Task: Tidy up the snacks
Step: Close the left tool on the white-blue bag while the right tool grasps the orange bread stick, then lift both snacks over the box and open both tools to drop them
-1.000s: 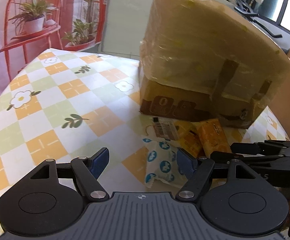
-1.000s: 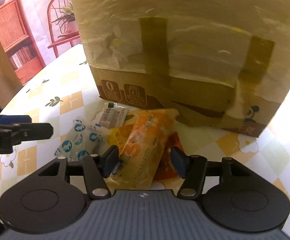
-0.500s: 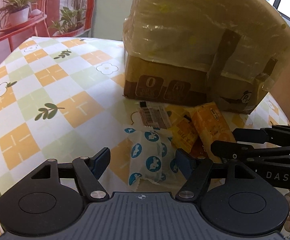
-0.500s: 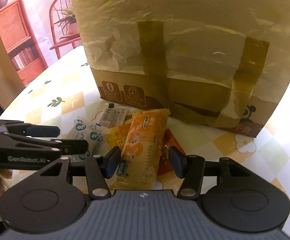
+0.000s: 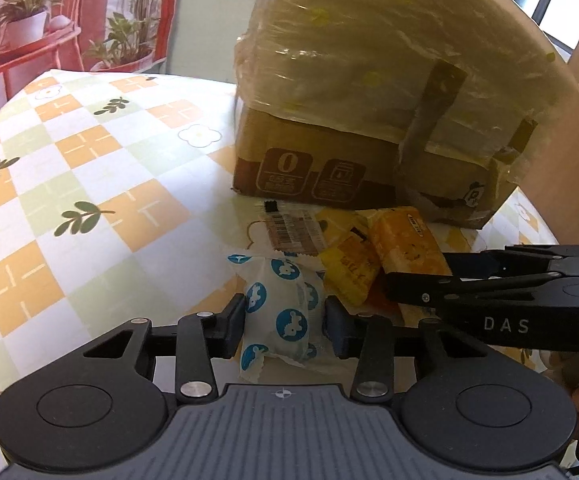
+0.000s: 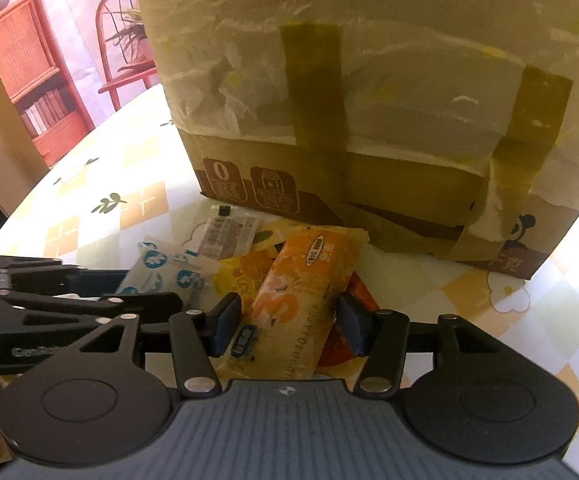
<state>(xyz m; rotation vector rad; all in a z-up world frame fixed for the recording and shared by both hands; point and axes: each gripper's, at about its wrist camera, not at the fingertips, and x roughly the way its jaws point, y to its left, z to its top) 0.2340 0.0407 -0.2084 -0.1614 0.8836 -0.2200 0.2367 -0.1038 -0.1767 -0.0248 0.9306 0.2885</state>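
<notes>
Both grippers are reaching low over the table, the left gripper pinching the blue-dotted white packet between its jaws, the right gripper straddling the orange packet with jaws apart.

Snack packets lie piled on the table directly in front of a cardboard box standing behind them.

White blue-spotted packet, orange wrapper
</notes>
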